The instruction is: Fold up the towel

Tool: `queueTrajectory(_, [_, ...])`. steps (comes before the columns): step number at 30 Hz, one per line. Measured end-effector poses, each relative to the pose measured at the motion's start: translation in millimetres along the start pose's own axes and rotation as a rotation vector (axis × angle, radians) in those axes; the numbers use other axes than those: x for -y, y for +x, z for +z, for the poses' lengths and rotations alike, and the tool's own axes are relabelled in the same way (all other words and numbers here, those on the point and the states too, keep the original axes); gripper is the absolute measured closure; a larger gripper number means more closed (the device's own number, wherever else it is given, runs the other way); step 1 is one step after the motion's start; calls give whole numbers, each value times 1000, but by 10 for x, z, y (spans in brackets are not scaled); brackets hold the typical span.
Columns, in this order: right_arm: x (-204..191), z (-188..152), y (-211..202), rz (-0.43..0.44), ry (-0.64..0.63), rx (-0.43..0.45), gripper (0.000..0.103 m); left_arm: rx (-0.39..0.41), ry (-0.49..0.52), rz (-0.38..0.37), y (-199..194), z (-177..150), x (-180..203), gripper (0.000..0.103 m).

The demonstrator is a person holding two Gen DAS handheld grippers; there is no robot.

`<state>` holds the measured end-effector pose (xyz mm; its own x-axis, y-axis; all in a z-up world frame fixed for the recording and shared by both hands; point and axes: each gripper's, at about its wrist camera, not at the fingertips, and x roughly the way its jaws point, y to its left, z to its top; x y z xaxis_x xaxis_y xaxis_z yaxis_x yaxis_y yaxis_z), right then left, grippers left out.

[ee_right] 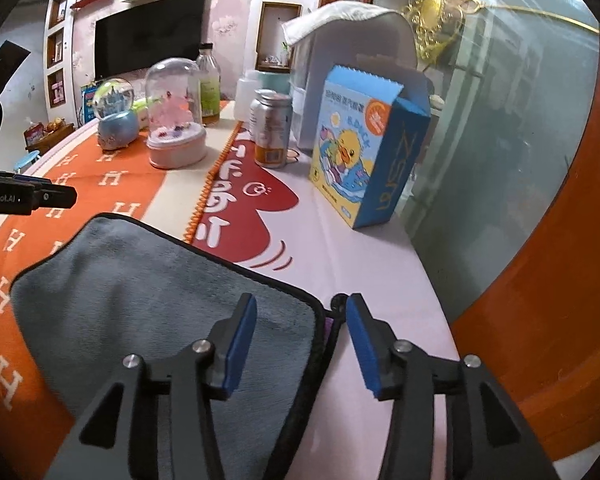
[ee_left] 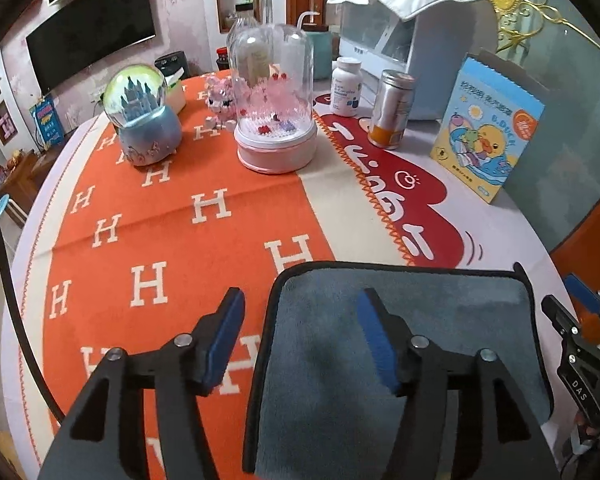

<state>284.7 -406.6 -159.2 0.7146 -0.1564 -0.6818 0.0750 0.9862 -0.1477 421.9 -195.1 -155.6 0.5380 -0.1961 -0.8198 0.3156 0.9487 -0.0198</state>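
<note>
Both grippers, left (ee_left: 300, 336) and right (ee_right: 302, 334), gape wide, each straddling one side edge of the grey plush black-trimmed towel (ee_right: 140, 300) lying flat on the orange tablecloth (ee_left: 172, 216) (nothing gripped); next, probably, pinching the corners.

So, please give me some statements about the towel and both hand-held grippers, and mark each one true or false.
1. The towel is grey with a dark border. True.
2. The left hand-held gripper is shut on the towel. False: it is open, straddling the towel's left edge.
3. The right hand-held gripper is open. True.
4. The can lies on the towel. False: it stands farther back, beside the duck box.
5. The snow globe stands on the orange cloth. True.
</note>
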Motion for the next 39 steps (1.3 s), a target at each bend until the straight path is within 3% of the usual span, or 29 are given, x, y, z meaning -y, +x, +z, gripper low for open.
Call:
queueTrajectory(7, [-75,41,-281,35,21,25,45,5,-28,-10,-354,-157,-26,41])
queueTrajectory(15, [-187,-34,-624,85,84,13,42,11,-41,-25,-811,-494,-41,36])
queueTrajectory(24, [-454,-239,-1214,111,119,15,36,29,-67,-11,-1467,-1033,-224,35])
queueTrajectory(39, [-1283,-787,-2244,186,144,12,21,20,-30,2,-2530,-2111,-540,35])
